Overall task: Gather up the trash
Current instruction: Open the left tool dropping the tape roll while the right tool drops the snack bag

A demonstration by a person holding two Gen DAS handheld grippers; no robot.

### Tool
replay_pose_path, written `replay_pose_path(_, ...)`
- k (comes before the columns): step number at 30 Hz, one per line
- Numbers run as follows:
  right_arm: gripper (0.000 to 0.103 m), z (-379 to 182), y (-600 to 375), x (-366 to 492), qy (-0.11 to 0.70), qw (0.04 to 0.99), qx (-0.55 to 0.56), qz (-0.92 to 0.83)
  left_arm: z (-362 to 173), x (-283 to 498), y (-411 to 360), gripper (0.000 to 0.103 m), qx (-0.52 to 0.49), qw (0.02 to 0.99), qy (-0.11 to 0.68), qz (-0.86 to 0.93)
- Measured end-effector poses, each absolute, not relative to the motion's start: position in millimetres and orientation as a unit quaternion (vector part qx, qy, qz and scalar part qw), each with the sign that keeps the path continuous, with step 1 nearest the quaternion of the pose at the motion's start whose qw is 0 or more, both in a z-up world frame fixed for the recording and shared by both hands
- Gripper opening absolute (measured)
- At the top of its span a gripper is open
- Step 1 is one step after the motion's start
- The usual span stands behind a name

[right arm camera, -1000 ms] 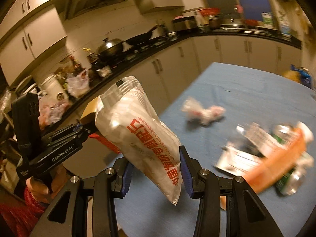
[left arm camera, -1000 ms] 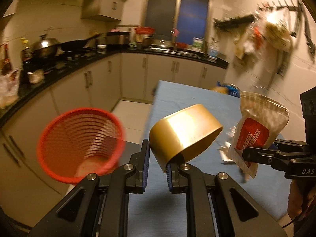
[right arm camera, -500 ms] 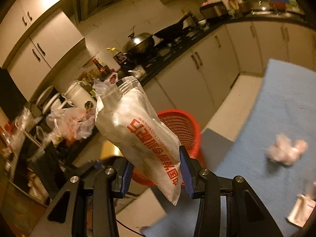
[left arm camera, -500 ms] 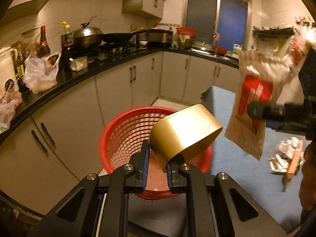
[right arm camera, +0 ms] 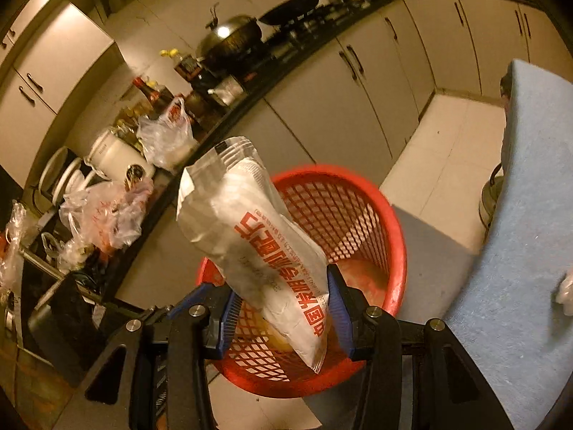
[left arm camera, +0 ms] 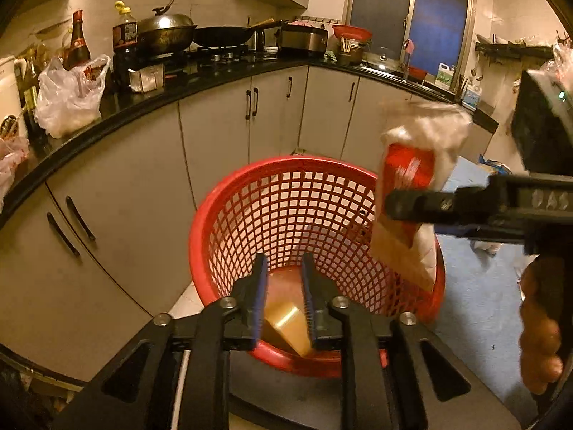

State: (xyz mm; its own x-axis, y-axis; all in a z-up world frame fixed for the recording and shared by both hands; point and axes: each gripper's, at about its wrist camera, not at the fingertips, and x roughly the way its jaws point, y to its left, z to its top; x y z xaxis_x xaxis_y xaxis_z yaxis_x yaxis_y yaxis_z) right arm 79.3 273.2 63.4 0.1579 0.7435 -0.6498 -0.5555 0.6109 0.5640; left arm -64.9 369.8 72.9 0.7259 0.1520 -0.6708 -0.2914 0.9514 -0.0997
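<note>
Both tools were positioned above the red mesh basket [left arm camera: 315, 251], which stood on the floor between the kitchen cabinets and the blue-covered counter [right arm camera: 530, 251].

Left tool [left arm camera: 283, 308]: its jaws were opening. The gold container [left arm camera: 286, 319] appeared between and below the blue pads, blurred and apparently already clear of them and on its way into the basket. Whether either pad touched it could not be confirmed. The container looked rigid, smooth and glossy, with a thin wall. In my judgement it is light, slippery on its sides, and best taken across the rim, where a pad can sit on either face of the wall.

Right tool [right arm camera: 279, 308]: its jaws were also opening, with the white snack bag [right arm camera: 258, 251] standing upright between them. The right pad lay against the bag's lower edge, and a gap showed at the left pad, so the grip appeared to be loosening. In the left wrist view the same bag [left arm camera: 412, 193] hung over the basket's far rim.

The bag was a crinkled film packet with red printing, soft and partly inflated. I judge it very light, easily crushed and liable to slide. The flat sealed end or a pinched fold offers firmer purchase than the puffed middle.

Risk noted: the bag sat near the rim and, being light, could drift outside on release.
</note>
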Motion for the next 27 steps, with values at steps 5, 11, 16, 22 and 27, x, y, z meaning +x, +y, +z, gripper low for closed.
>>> replay_pose_path(5, 0.054, 59.5, 273.9, 82.1, 0.490, 0.756, 0.095, 0.423, 69.5, -64.2, 369.4, 0.032, -0.095, 0.924, 0.349, 0.121)
replay_pose_path(11, 0.058, 56.6, 272.9, 79.8, 0.493, 0.756, 0.092, 0.420, 64.4, -64.0, 369.8, 0.035, -0.098, 0.922, 0.355, 0.117)
replay_pose_path(16, 0.058, 62.0, 259.0, 74.3, 0.486, 0.758, 0.103, 0.424, 69.0, -67.0, 365.0, 0.035, -0.093, 0.926, 0.348, 0.111)
replay_pose_path(22, 0.058, 71.1, 233.8, 67.0, 0.478, 0.763, 0.117, 0.420, 65.8, -60.1, 358.7, 0.036, -0.084, 0.924, 0.357, 0.109)
replay_pose_path(27, 0.058, 80.3, 202.6, 55.3, 0.464, 0.772, 0.129, 0.415, 73.1, -62.7, 346.6, 0.036, -0.083, 0.928, 0.350, 0.095)
